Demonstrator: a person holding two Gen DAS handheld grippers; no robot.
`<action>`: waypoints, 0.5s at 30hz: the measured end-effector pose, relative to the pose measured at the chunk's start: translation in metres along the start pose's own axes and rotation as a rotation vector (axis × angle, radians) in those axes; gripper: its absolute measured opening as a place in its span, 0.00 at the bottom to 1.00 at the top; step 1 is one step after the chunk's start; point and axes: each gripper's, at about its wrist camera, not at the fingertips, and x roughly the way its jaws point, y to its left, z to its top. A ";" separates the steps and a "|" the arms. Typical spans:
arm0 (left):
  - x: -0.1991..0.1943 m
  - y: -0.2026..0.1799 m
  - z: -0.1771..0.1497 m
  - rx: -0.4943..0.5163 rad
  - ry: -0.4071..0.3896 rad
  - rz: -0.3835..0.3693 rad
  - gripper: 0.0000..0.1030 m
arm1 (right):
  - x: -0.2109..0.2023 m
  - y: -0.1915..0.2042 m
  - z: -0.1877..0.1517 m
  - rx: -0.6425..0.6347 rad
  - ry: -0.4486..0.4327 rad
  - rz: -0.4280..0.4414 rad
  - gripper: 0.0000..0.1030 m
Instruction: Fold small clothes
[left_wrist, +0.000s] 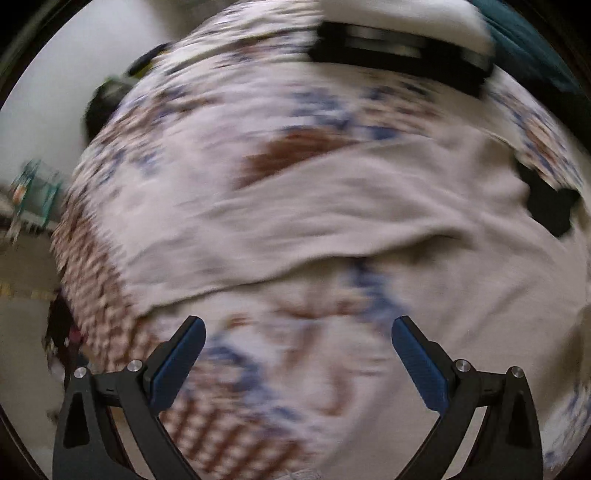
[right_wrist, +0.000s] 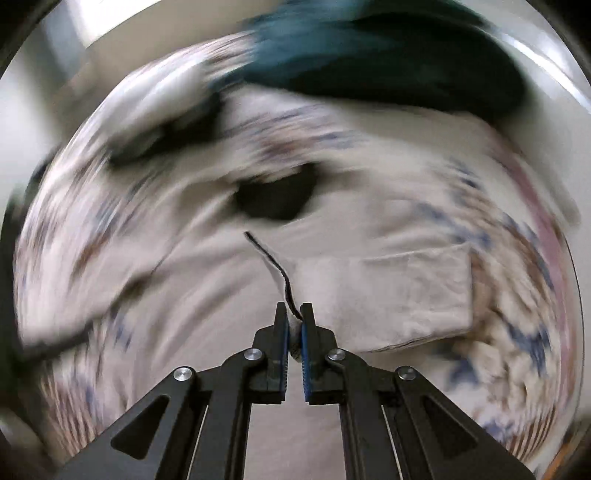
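A beige garment (left_wrist: 332, 206) lies spread on a patterned bedspread (left_wrist: 288, 369), blurred by motion. My left gripper (left_wrist: 297, 332) is open and empty, just above the bedspread near the garment's near edge. My right gripper (right_wrist: 294, 314) is shut on the beige garment's edge (right_wrist: 388, 295), where a thin black trim (right_wrist: 273, 262) runs up from the fingers. A black patch (right_wrist: 273, 199) shows on the garment beyond, and also at the right of the left wrist view (left_wrist: 550, 206).
A dark teal cloth (right_wrist: 388, 55) lies at the far side of the bed. A black-and-white striped item (left_wrist: 399, 51) lies at the far edge. Floor and small objects (left_wrist: 33, 188) show at the left beyond the bed.
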 end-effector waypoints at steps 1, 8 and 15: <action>0.004 0.017 0.000 -0.026 0.003 0.015 1.00 | 0.010 0.038 -0.018 -0.102 0.029 0.014 0.05; 0.042 0.110 -0.028 -0.172 0.060 0.100 1.00 | 0.040 0.147 -0.109 -0.418 0.146 0.038 0.05; 0.062 0.129 -0.050 -0.224 0.107 0.102 1.00 | 0.029 0.150 -0.155 -0.511 0.214 0.028 0.05</action>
